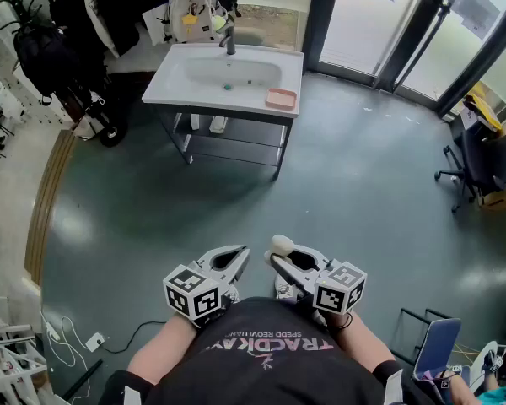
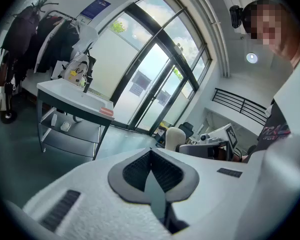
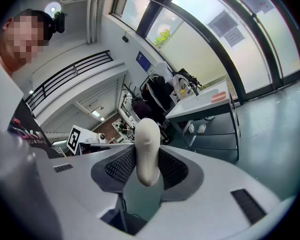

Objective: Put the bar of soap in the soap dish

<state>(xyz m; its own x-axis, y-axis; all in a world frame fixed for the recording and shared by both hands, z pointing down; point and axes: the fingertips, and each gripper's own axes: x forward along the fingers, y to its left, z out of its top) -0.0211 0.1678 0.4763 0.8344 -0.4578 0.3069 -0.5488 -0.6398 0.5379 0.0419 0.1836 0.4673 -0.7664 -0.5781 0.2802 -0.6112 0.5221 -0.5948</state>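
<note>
Right gripper view: soap (image 3: 146,134) in R claw (image 3: 147,160)

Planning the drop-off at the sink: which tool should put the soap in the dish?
Right. The right tool grips the soap; the left tool is empty. The dish is far ahead.

Glossy grey-green floor (image 1: 363,184), white washstand (image 1: 164,87) by glass doors (image 1: 363,15), black office chair (image 1: 476,163), hung coats (image 1: 72,11).

Daylight pours through the glass doors (image 1: 363,19), laying a soft sheen on the grey floor (image 1: 363,184). Both gripper views bulge fisheye-fashion, black at the corners; the head view is sharp.
</note>
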